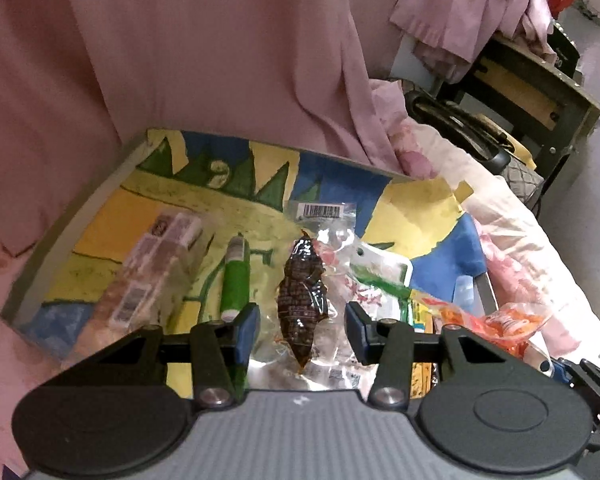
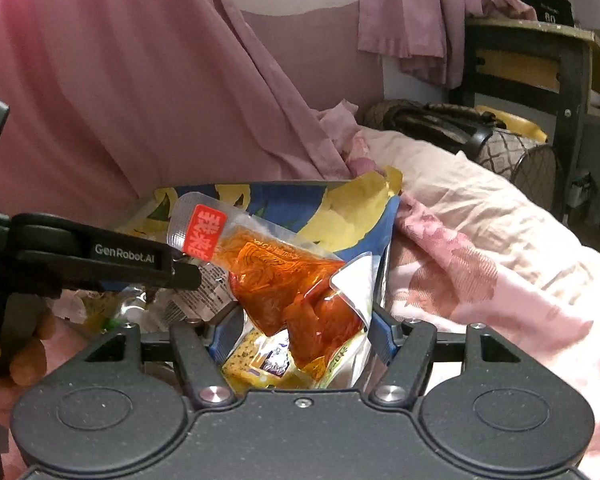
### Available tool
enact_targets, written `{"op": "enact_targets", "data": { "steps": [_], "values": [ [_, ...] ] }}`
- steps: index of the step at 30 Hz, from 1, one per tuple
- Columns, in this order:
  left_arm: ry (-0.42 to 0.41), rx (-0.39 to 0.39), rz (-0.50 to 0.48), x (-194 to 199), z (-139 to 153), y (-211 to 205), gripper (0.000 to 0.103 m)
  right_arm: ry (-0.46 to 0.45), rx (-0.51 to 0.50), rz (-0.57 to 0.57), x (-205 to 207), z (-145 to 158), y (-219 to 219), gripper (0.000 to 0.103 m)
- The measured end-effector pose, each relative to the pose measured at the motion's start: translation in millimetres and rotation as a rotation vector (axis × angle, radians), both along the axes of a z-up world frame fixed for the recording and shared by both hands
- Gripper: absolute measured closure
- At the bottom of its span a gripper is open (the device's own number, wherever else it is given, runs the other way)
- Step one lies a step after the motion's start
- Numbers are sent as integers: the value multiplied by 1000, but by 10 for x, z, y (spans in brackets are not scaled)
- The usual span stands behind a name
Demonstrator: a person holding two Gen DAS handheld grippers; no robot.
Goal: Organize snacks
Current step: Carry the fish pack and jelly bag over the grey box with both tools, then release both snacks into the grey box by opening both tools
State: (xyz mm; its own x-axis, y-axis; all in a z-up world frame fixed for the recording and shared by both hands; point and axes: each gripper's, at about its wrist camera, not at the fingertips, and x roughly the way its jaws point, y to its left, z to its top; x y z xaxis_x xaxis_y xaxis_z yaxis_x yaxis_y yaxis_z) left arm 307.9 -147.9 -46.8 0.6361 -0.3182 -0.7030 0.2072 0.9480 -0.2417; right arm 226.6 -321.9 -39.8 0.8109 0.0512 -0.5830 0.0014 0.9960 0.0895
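Observation:
A colourful painted board [image 1: 112, 216] lies on the bed and carries the snacks. My left gripper [image 1: 302, 330] hangs over it, shut on a dark brown vacuum-packed snack [image 1: 302, 296] whose clear wrapper fills the gap between the pads. Beside it on the board lie a green tube [image 1: 235, 280], a blurred clear pack with white labels [image 1: 156, 264] and a green-and-white pack [image 1: 380, 272]. My right gripper [image 2: 300, 334] is shut on an orange snack pack [image 2: 284, 276] with a red label, above the board's right end [image 2: 340, 208]. A yellow pack [image 2: 256, 366] shows under it.
A pink curtain [image 1: 200, 60] hangs behind the board. Pink floral bedding [image 2: 480, 264] spreads to the right, with a quilted handbag [image 2: 500, 148] and a dark shelf unit [image 2: 540, 68] beyond. A hand [image 2: 24, 360] grips the left gripper's handle [image 2: 124, 258] at the right wrist view's left edge.

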Motion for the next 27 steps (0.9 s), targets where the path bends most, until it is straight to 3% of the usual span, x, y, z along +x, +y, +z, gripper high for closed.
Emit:
{"op": "enact_targets", "data": {
  "steps": [5,10,14,22,27],
  "values": [
    [7,8,2,-18,16,17,50,15,5,4,4,-35,28,33],
    [12,-5,24,-39,97,75,28,-8,-1,-7,-25,-3,27,20],
    [0,-10,34,-102,206,132,22,-18,31,-27,-60,54,-16,16],
    [-101,-22,68,-486,550,394,3,-109,88,-53,-369,391,-27,6],
    [-182,-27,106,-882,768,618,1,-205,109,-54,-753,717,-29,1]
  ]
}}
